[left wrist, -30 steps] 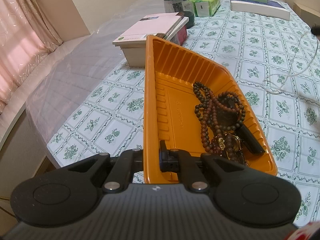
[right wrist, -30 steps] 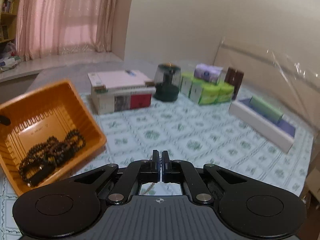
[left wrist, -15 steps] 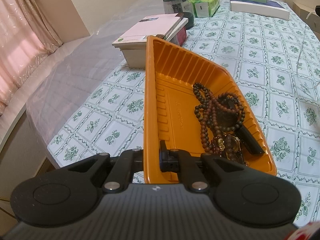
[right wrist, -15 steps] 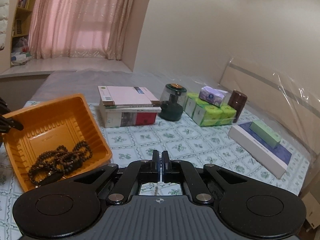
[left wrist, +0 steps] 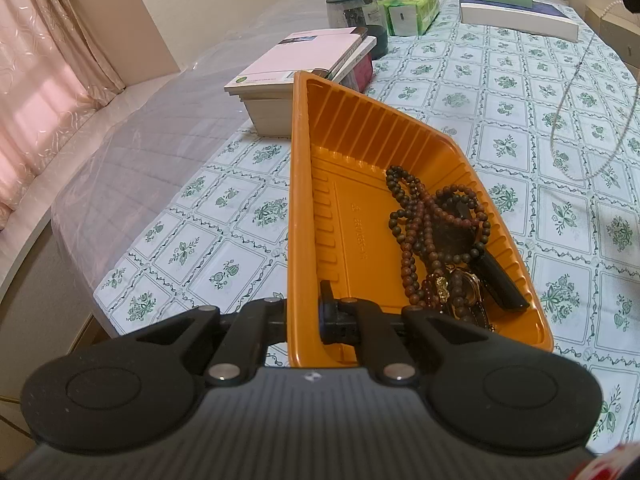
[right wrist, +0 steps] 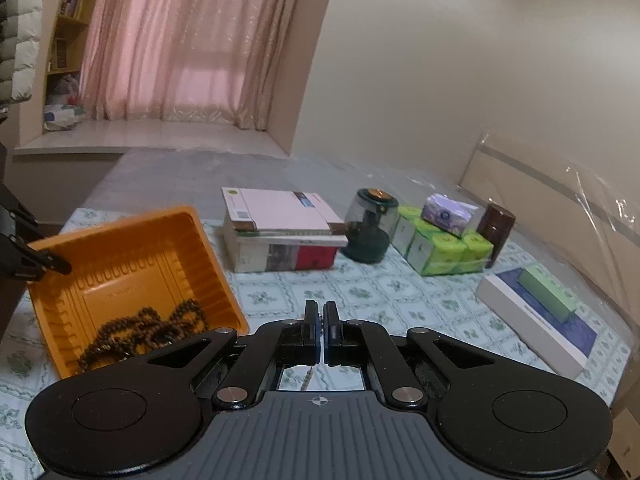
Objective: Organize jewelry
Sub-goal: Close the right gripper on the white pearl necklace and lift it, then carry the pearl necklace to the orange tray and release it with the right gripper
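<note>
An orange plastic tray (left wrist: 360,152) rests on the patterned tablecloth, tilted up on its left side. Brown bead bracelets (left wrist: 432,228) and a dark watch lie piled in its right corner. My left gripper (left wrist: 304,312) is shut on the tray's near rim. My right gripper (right wrist: 322,320) is shut on a thin pearl-like chain necklace (left wrist: 592,112), which hangs in a long loop in the air at the right of the left wrist view. The tray also shows in the right wrist view (right wrist: 132,264), low on the left.
A stack of books (left wrist: 304,68) lies just behind the tray. A dark green jar (left wrist: 352,12), green tissue packs (left wrist: 408,12) and a flat white box (left wrist: 516,16) stand at the back. The table's left edge (left wrist: 120,272) is near.
My right gripper has risen, lifting the thin chain off the tablecloth so that it hangs as a loop. The left gripper and the tray have stayed in place.
</note>
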{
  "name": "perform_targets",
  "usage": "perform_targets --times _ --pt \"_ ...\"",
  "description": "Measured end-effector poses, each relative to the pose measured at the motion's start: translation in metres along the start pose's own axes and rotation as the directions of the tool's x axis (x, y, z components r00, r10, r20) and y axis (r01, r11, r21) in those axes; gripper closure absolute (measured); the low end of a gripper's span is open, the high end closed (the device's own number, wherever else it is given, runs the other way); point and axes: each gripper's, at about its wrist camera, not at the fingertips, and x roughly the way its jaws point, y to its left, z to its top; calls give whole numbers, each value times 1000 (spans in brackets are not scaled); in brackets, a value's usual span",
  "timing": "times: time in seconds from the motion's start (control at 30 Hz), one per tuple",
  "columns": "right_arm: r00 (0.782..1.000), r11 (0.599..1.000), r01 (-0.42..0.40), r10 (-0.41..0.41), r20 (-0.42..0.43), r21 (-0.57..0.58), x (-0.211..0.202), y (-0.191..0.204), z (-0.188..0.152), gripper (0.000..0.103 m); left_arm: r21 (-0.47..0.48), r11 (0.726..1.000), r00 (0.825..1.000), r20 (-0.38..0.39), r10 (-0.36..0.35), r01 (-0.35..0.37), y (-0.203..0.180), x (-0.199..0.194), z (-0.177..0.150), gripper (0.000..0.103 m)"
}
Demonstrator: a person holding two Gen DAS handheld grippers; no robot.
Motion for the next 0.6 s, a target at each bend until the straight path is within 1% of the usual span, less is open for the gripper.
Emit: perform_targets --times 0.17,0.33,0.5,0.6 --pt "999 999 -30 30 21 -29 0 11 13 102 -2 1000 1000 0 -1 1 0 0 0 97" --pt "996 995 -79 81 39 -55 1 24 29 102 -1 1000 1000 3 -2 2 -1 0 -1 97" --pt "987 987 -140 145 63 -81 9 42 50 102 -3 1000 1000 4 -4 4 0 1 -1 97" --pt "978 977 -187 195 74 -103 18 56 65 102 -6 1000 1000 5 -8 8 0 1 -1 97"
